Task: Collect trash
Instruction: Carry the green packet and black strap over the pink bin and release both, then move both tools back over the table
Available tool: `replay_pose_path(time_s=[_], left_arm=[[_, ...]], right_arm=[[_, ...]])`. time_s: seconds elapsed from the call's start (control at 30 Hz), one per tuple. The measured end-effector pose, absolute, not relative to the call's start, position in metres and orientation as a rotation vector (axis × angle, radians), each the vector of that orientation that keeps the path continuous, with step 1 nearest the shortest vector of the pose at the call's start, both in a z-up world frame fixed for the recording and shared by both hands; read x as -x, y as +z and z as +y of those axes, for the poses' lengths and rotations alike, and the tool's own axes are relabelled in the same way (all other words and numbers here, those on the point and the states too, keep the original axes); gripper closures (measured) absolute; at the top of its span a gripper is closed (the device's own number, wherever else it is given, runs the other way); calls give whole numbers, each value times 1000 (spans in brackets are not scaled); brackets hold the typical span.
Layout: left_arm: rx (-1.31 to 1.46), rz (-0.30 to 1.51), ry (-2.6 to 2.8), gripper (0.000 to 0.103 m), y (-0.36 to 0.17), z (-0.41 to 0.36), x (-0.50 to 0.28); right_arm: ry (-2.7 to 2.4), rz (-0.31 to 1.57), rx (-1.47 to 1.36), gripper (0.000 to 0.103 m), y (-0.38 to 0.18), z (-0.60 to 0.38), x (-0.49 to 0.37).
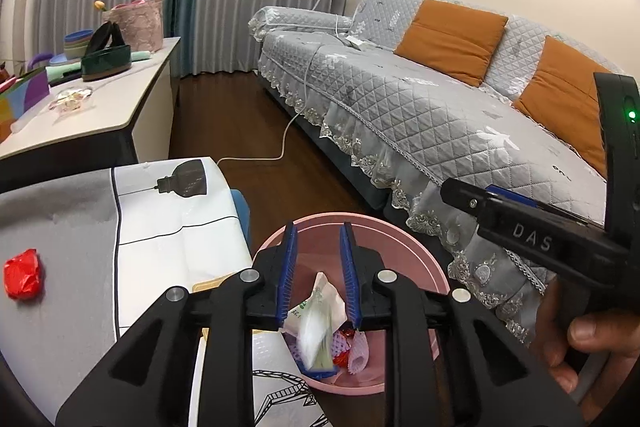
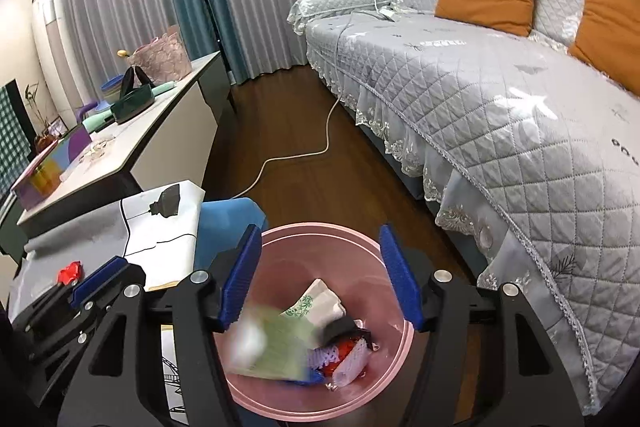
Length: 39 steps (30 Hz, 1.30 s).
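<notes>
Pink plastic bin [image 2: 320,393] on the dark wood floor, tucked between the near table and the long grey quilted sofa [image 2: 500,95], and both claws are hanging right over its mouth. The left gripper [image 1: 318,277] has its blue pads only a little way apart, and nothing is pinched between them. Below it a white and green packet [image 1: 316,339] shows up blurred in the bin. The right gripper [image 2: 320,279] is spread a good bit wider, jaws either side of the bin opening, also holding nothing. In the right wrist view that same packet is a smeared greenish blur at the near left of the bin, lying over the rest of the rubbish: a white tissue pack [image 2: 316,301] with a green print, some white foam netting [image 2: 340,357], something red and something black.

One bit of trash is still out: a crumpled red wrapper [image 1: 23,274] sitting on the grey cloth of the table [image 1: 160,247], well to the left of the bin.

Far left there's a white sideboard [image 1: 100,111] with bowls and a pink basket on it, grey and teal curtains behind. Two orange cushions [image 1: 452,41] on the sofa, and a white cable [image 2: 296,155] snaking across the floor.
</notes>
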State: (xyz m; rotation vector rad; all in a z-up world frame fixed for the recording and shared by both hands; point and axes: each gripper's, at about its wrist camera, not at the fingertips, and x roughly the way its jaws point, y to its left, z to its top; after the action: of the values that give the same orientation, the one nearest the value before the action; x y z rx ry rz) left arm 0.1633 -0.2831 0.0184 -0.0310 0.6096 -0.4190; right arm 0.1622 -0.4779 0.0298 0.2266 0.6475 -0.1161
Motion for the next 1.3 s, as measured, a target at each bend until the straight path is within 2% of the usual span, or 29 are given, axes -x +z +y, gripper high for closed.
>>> replay_pose_path(time_s=[0.63,1.07,1.3], left_arm=[[38,573,-322,82,46,-222,-132],[91,578,-183,82,63,-97,-119],[-10,549,-155,82,73,-10,-126]], right_arm=[[-35,629,-169,41,35,-439,-163],[138,577,-84,41,48,-347,-157],[225,552,-68,41,51,-304,-153]])
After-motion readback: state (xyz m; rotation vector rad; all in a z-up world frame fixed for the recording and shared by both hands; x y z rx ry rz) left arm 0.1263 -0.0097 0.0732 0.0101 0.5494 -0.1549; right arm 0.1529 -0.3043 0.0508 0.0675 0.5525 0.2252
